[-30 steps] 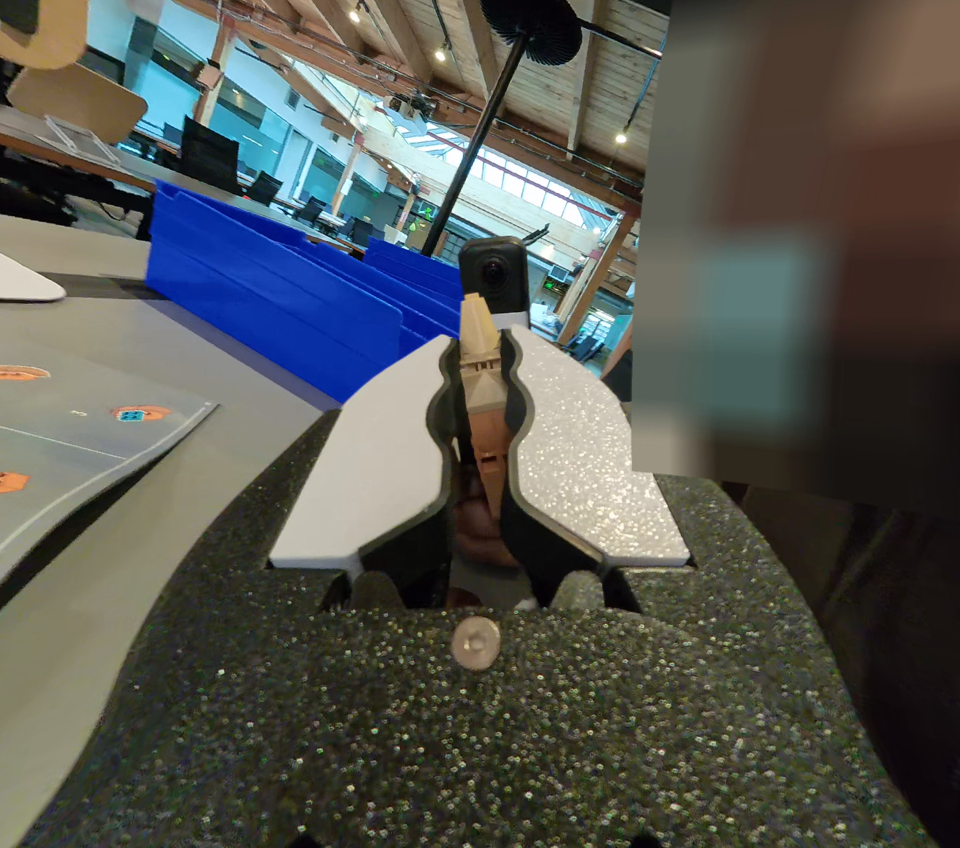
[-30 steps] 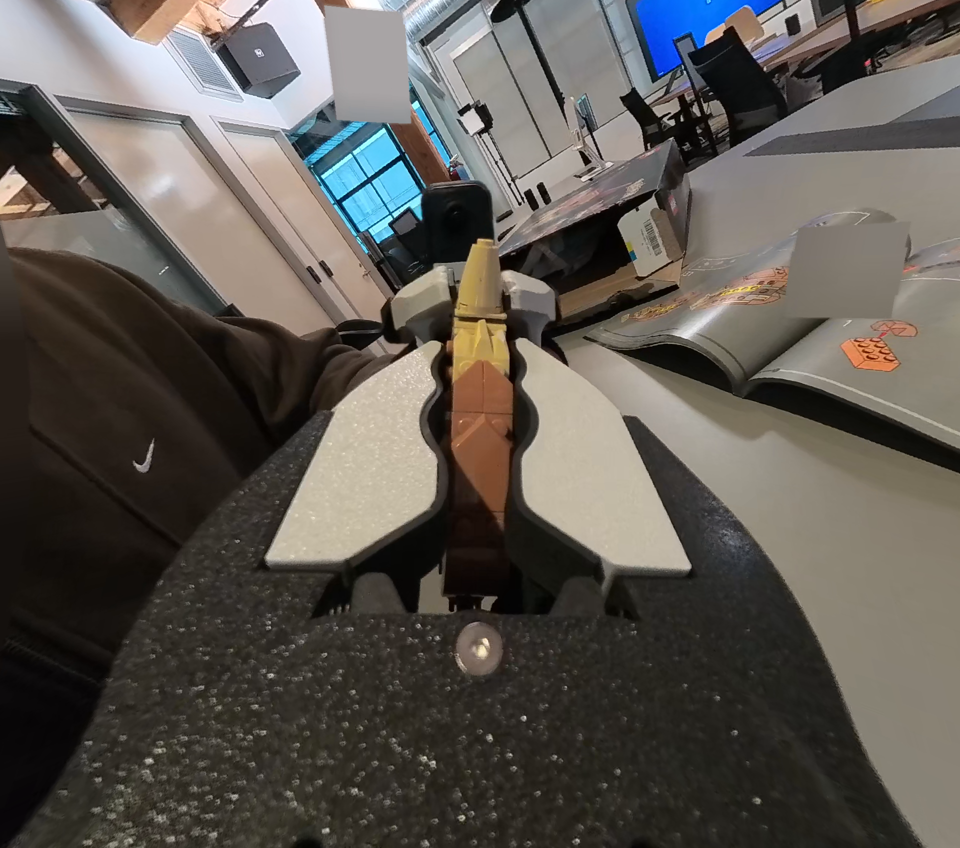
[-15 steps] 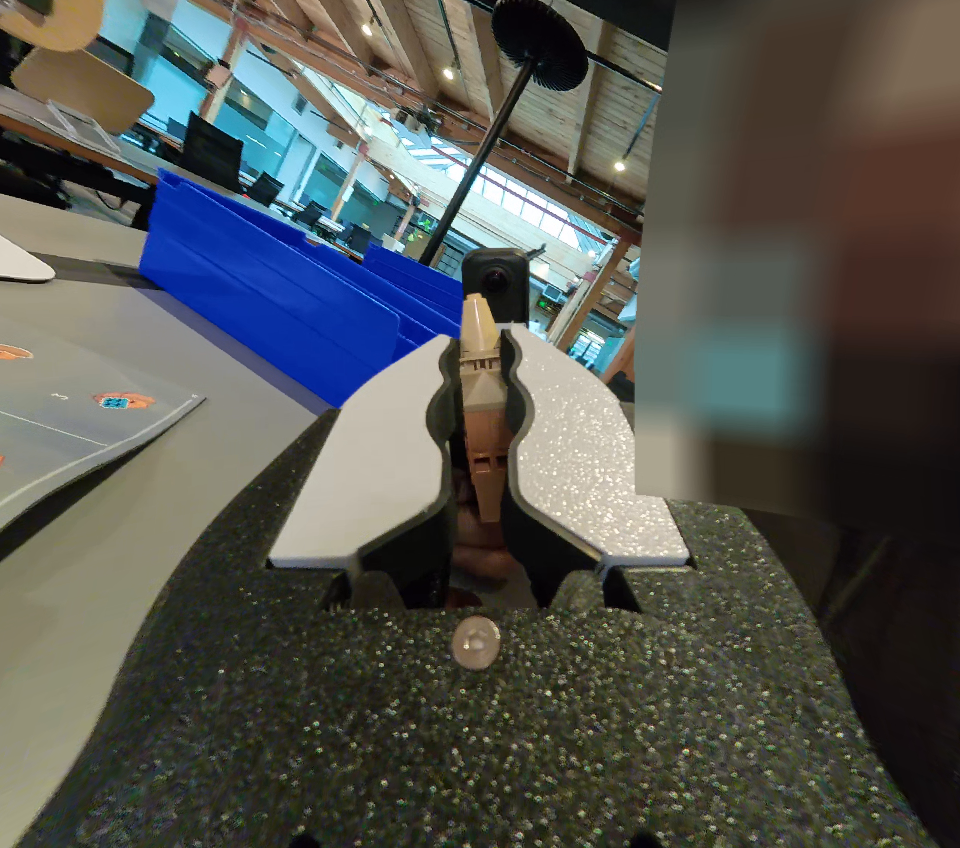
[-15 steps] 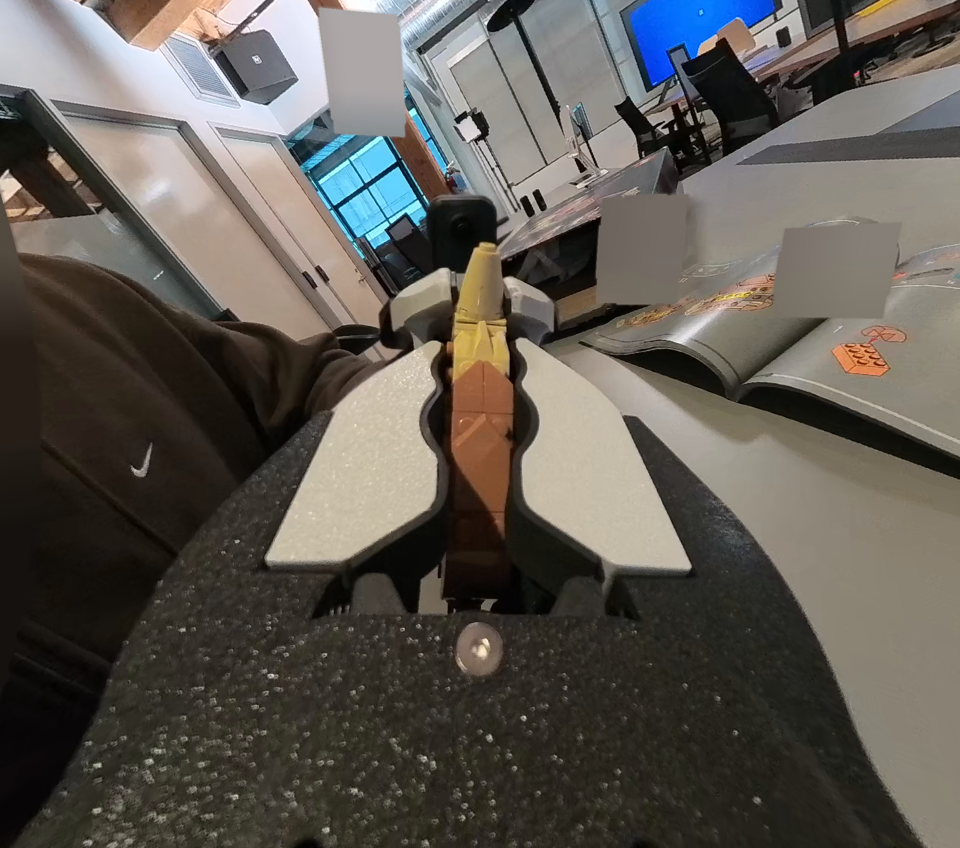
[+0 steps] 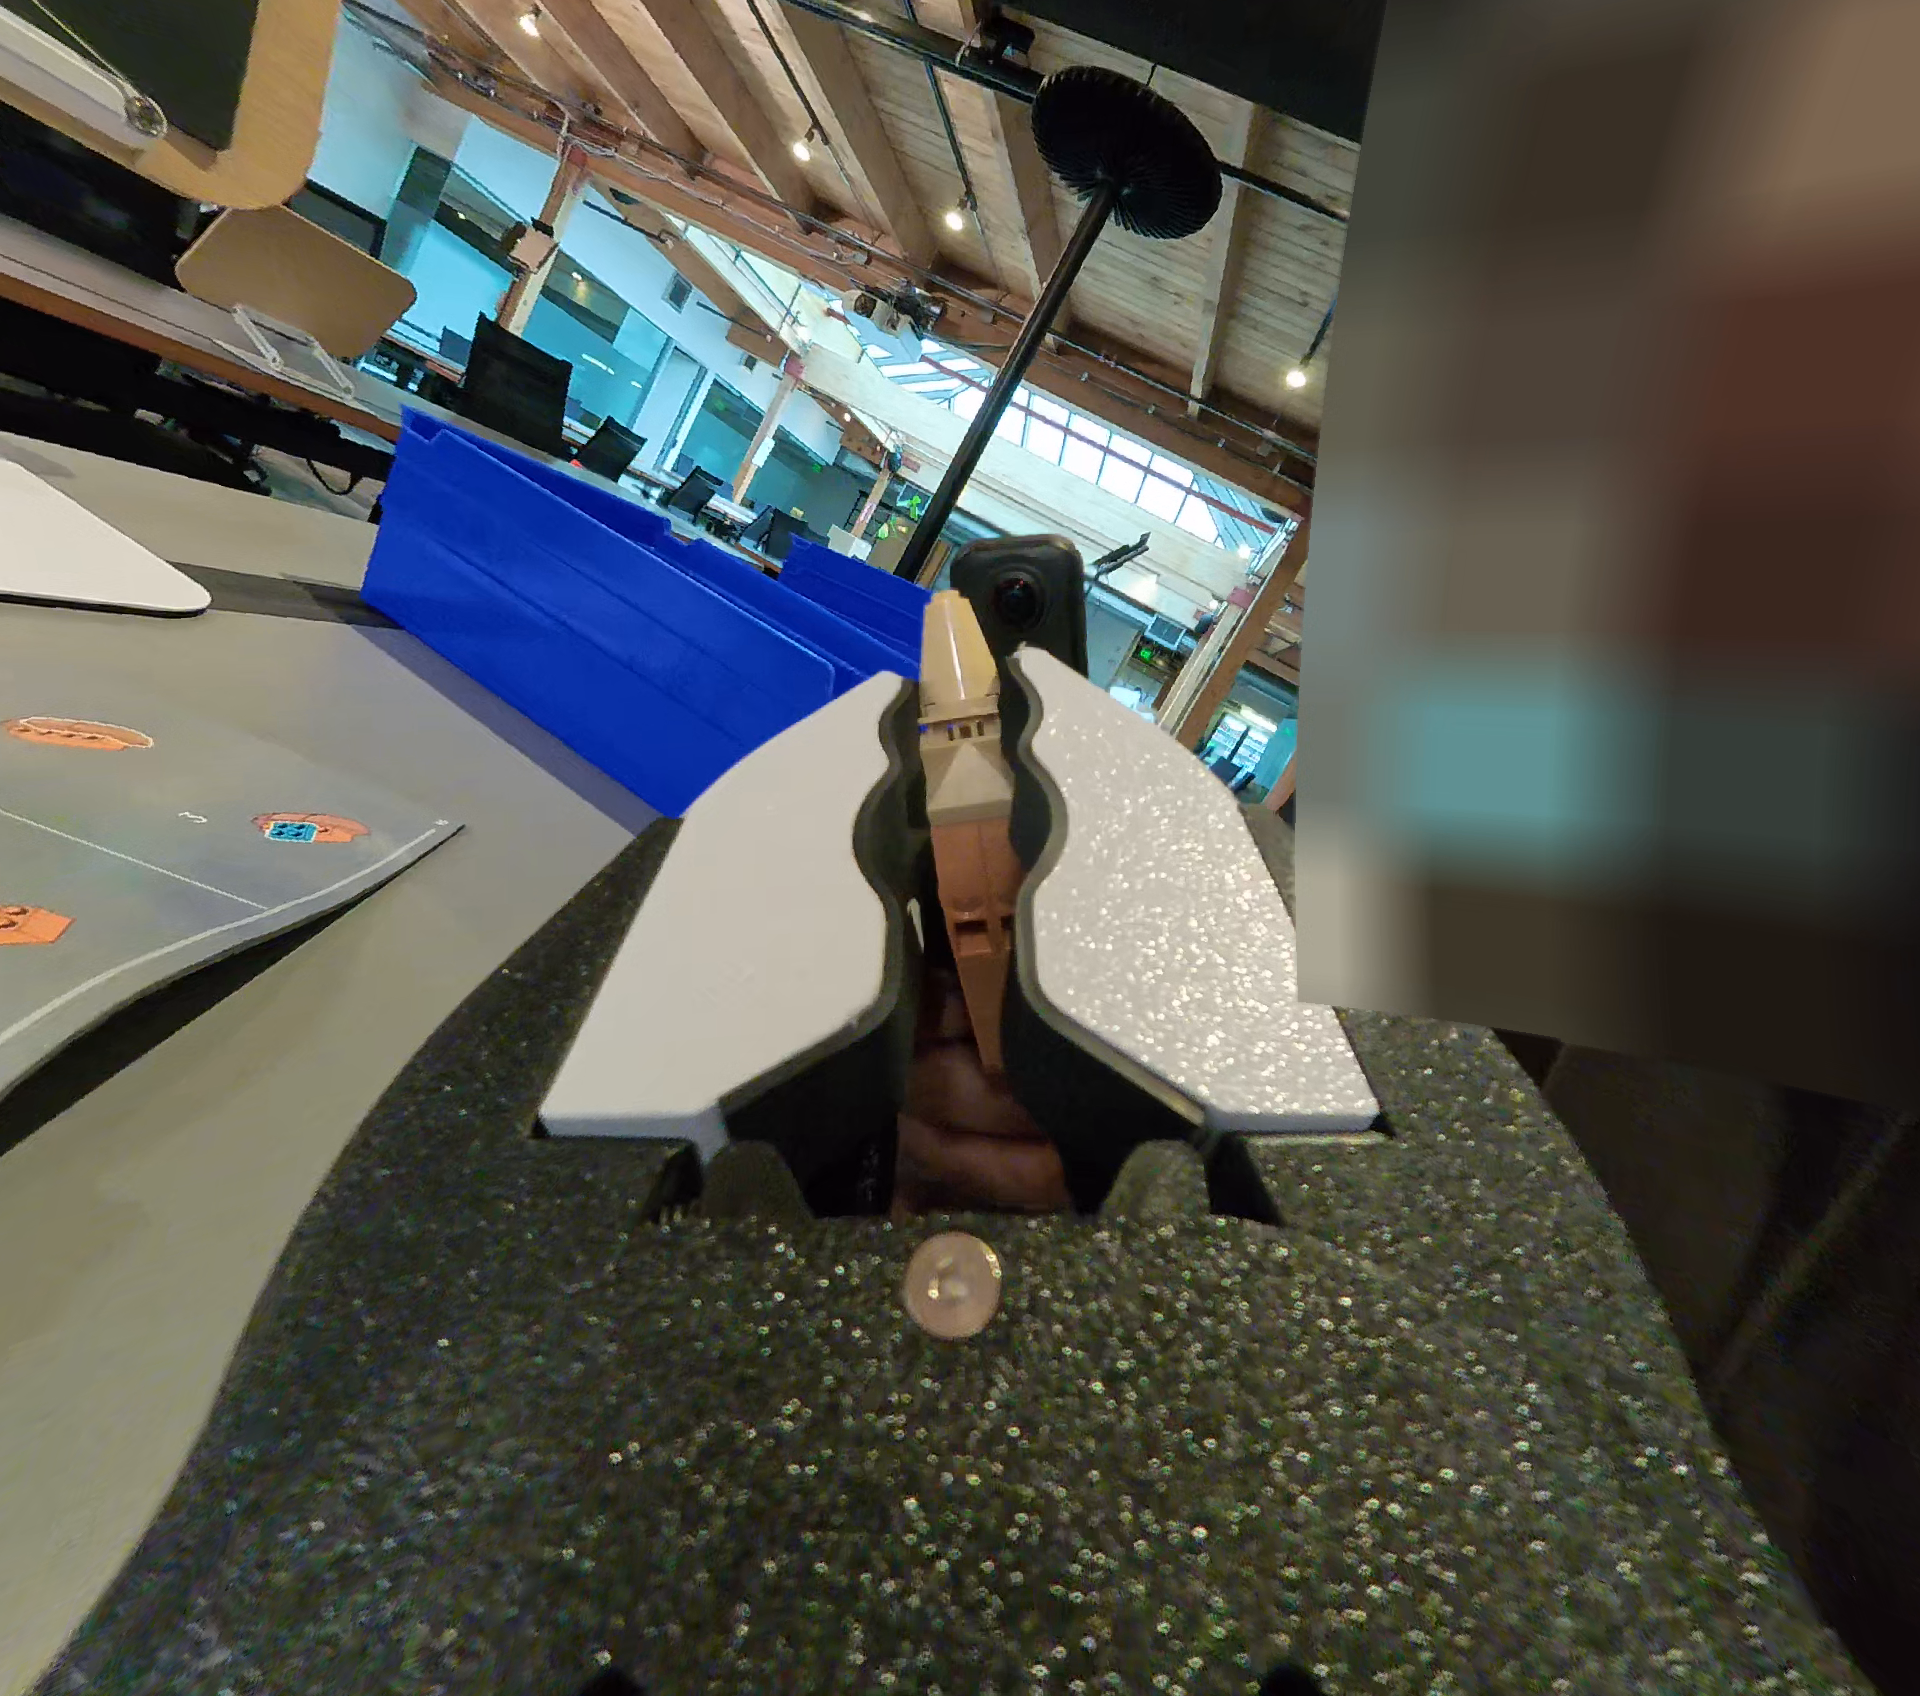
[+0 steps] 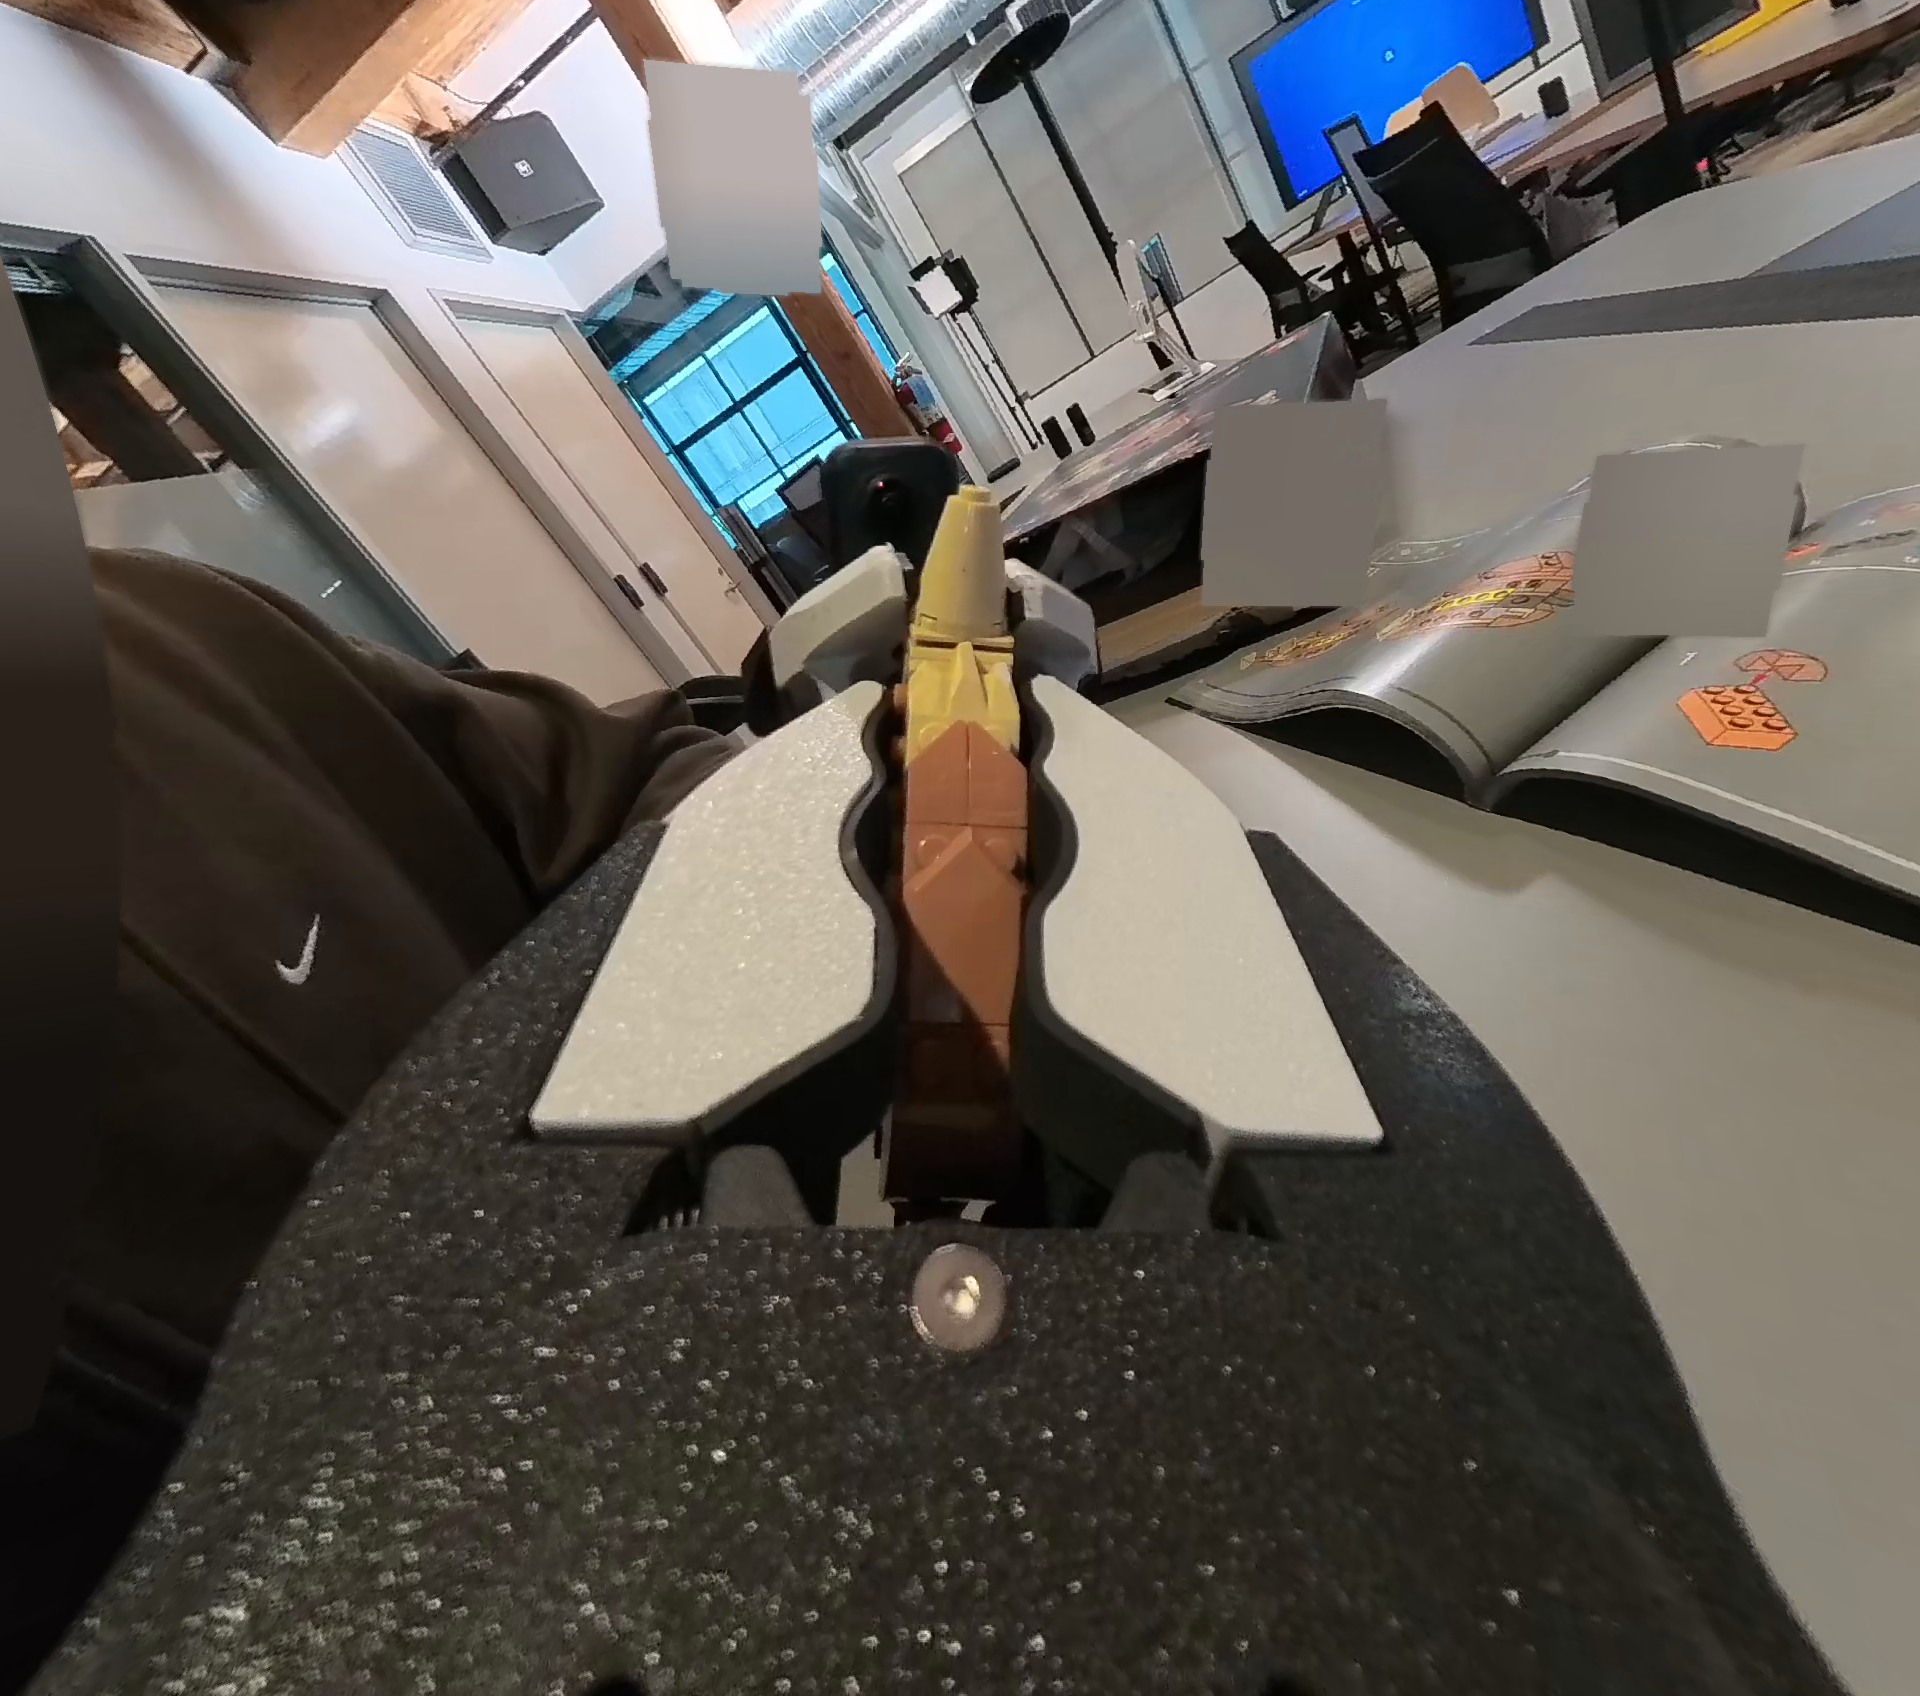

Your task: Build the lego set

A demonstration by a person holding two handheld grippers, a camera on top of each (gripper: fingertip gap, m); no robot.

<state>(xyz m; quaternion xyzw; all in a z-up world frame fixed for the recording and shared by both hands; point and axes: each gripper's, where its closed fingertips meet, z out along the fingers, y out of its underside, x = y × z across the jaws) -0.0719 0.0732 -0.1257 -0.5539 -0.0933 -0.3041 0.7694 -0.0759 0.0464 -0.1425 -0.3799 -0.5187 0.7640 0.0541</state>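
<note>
Left wrist view: blue bins (image 5: 623, 649) now farther right.

Glossy plastic lego assembly (image 6: 961, 857), speckled matt fingers (image 6: 748, 908)

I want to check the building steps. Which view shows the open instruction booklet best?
The right wrist view: the instruction booklet lies open on the table, both pages and its spine visible, though grey patches cover parts. The left wrist view shows only one page corner at its left edge.
</note>
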